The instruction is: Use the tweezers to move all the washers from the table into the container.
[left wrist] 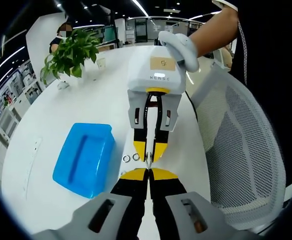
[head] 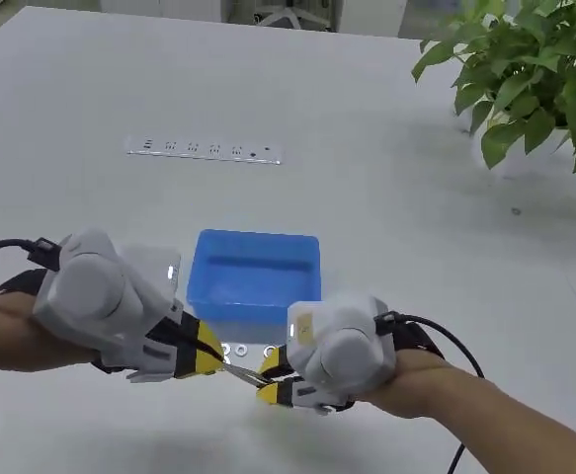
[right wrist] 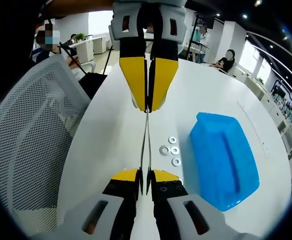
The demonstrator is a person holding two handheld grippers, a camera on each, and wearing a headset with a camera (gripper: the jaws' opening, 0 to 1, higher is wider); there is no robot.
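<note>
Two handheld grippers meet tip to tip over a white table, the left gripper and the right gripper each with jaws closed on opposite ends of the slim tweezers stretched between them. The washers lie flat on the table just beside the tweezers, outside both sets of jaws, between the tool and the blue container.

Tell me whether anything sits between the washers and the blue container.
Nothing visible does. The washers lie on bare table beside the container; the tweezers, held between left gripper and right gripper, pass on their other side.
</note>
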